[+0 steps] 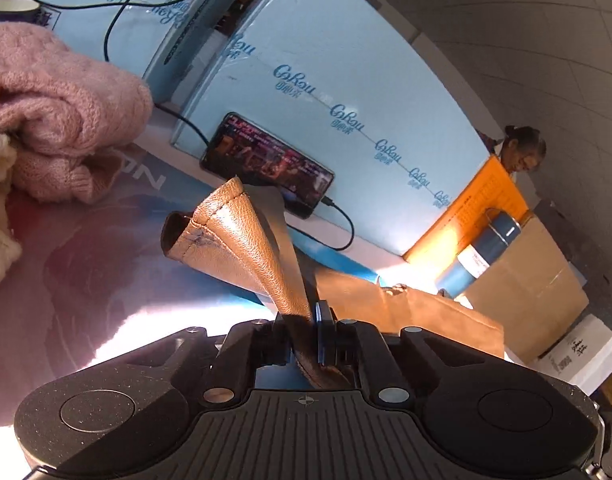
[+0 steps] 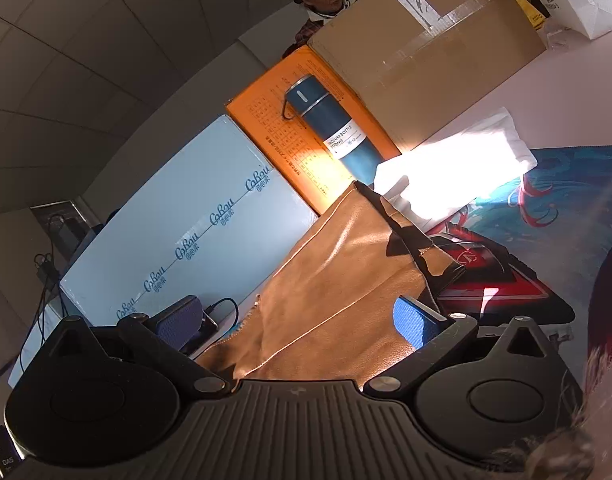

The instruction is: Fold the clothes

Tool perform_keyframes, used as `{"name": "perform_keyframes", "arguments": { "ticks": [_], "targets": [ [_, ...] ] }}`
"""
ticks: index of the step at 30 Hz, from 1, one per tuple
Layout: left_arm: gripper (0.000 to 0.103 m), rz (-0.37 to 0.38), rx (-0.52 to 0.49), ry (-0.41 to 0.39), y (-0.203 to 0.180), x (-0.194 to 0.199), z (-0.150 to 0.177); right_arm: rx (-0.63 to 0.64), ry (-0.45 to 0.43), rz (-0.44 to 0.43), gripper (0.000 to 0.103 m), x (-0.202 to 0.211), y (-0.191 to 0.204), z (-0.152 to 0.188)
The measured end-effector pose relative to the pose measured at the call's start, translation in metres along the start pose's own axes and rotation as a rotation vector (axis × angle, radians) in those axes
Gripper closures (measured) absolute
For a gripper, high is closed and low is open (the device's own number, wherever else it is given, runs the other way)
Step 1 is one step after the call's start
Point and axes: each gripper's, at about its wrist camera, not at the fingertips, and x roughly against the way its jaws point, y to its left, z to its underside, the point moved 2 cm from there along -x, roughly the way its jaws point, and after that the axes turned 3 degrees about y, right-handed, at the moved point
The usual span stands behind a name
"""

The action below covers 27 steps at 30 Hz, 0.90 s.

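Left gripper (image 1: pixel 306 330) clamped on a stitched edge of brown leather garment (image 1: pixel 242 248), lifted above printed mat (image 1: pixel 106 264). Right gripper (image 2: pixel 298 322) spread wide, garment between its pads. Beyond: phone (image 1: pixel 268 164), pink sweater (image 1: pixel 58 112), blue bottle (image 2: pixel 330 128).

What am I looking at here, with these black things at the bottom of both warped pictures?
Those are two hand-held grippers a person uses to fold clothes; each carries a wide-angle camera looking along its fingers. In the left camera's picture, the left gripper is shut on a brown leather garment. In the right one, the right gripper is open, the same garment lying between its fingers. A pink sweater, phone and blue bottle sit nearby.
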Motion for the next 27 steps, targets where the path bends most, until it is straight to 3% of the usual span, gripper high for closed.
{"name": "perform_keyframes", "arguments": {
  "ticks": [2,4,5,8,11,13,16,18,21,27],
  "targets": [
    [0.096,0.045,-0.015,-0.032,-0.004,0.022,0.000,0.002,0.002,-0.002,0.000,0.002,0.002,0.001],
    [0.096,0.030,-0.023,-0.073,0.002,0.042,0.002,0.005,0.003,-0.005,0.000,0.003,0.003,0.001],
    [0.096,-0.015,-0.045,-0.098,0.005,0.052,0.002,0.005,0.005,-0.007,0.000,0.004,0.004,0.001],
    [0.096,-0.142,-0.089,-0.159,0.017,0.075,-0.002,-0.026,0.064,-0.100,0.000,0.002,0.011,0.003],
    [0.096,-0.186,-0.103,-0.197,0.023,0.083,-0.007,-0.083,0.169,-0.238,0.000,-0.006,0.020,0.009],
    [0.096,-0.176,-0.116,-0.211,0.021,0.084,-0.010,-0.135,0.277,-0.337,0.000,-0.015,0.025,0.018],
    [0.097,-0.115,-0.153,-0.249,0.003,0.081,-0.014,-0.137,0.412,-0.395,0.000,-0.029,0.030,0.030],
    [0.097,-0.063,-0.180,-0.274,-0.011,0.078,-0.017,-0.090,0.421,-0.375,0.001,-0.031,0.031,0.036],
    [0.097,0.079,-0.249,-0.290,-0.040,0.069,-0.015,-0.060,0.410,-0.380,0.000,-0.027,0.036,0.037],
    [0.097,0.235,-0.479,-0.208,-0.109,0.032,0.022,-0.247,0.323,-0.455,0.000,-0.016,0.015,0.022]
  ]
}}
